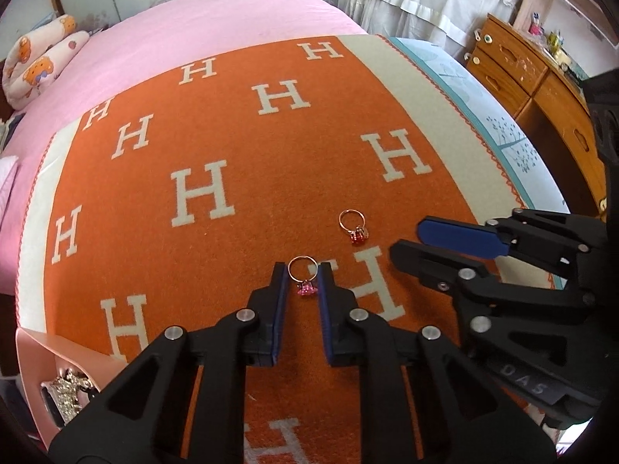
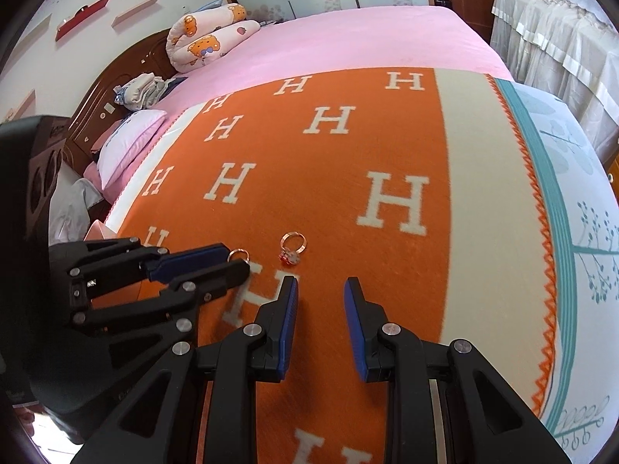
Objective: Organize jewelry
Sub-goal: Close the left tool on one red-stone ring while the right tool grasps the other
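Left wrist view: the left gripper (image 1: 301, 270) points down at an orange woven blanket with cream H letters (image 1: 162, 201) spread on a pink bed. Its blue-padded jaws stand narrow on either side of a thin gold ring with a pink stone (image 1: 304, 279); the band appears to touch both pads, though a firm pinch cannot be confirmed. At 1 o'clock from that ring, just beside it and apart, lies a gold ring with a red stone (image 1: 354, 226). The right gripper (image 1: 406, 237) enters from 3 o'clock, jaws slightly parted, nothing between them. A pink box holding sparkly jewelry (image 1: 58, 382) sits at 8 o'clock.

Right wrist view: the red-stone ring (image 2: 292, 248) lies on the blanket at 11 o'clock beyond the right gripper's tips (image 2: 321, 284), untouched.
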Demonstrator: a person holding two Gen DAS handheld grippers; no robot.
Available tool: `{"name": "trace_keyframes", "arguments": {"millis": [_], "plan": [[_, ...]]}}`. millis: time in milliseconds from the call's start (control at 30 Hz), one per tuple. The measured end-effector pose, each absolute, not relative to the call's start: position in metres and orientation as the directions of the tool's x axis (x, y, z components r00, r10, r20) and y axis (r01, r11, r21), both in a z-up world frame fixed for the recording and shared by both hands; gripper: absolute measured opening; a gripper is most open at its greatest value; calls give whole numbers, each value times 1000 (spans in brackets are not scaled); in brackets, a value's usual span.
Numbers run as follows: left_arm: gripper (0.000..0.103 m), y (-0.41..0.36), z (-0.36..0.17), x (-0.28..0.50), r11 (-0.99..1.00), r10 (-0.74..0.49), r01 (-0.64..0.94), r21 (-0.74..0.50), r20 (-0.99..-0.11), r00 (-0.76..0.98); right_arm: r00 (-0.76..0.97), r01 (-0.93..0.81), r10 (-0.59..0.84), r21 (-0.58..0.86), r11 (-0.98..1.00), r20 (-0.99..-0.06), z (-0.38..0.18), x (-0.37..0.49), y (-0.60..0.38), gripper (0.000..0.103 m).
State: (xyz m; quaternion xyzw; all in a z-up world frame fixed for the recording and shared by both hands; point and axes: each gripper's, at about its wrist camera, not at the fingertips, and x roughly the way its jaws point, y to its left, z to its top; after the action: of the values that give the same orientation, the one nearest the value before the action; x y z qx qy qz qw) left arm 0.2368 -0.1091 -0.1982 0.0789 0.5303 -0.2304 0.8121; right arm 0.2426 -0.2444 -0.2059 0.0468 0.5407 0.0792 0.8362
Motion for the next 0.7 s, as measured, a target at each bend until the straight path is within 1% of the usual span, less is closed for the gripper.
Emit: {"name": "trace_keyframes", "arguments": {"millis": [233, 500, 533, 600, 667, 700], "plan": [[13, -87, -190, 235, 910, -305, 378, -170, -892, 334, 400, -123, 181, 143, 982, -898, -211, 262, -223, 25], [13, -65, -167, 218, 915, -323, 354, -191, -874, 362, 423, -184, 106, 30, 983, -900, -214, 269, -196, 24], [13, -62, -165, 217, 916, -324, 351, -194, -873, 364, 429, -190, 92, 9, 982, -899, -215, 269, -192, 21], [12, -57, -161, 213, 918, -327, 340, -202, -871, 366, 433, -194, 76, -10, 981, -898, -216, 269, -190, 19], [12, -51, -159, 211, 921, -327, 329, -208, -871, 367, 434, -190, 69, -17, 982, -899, -216, 269, -189, 14], [12, -48, -158, 209, 924, -325, 321, -208, -870, 370, 434, -187, 67, -17, 982, -899, -216, 269, -190, 14]]}}
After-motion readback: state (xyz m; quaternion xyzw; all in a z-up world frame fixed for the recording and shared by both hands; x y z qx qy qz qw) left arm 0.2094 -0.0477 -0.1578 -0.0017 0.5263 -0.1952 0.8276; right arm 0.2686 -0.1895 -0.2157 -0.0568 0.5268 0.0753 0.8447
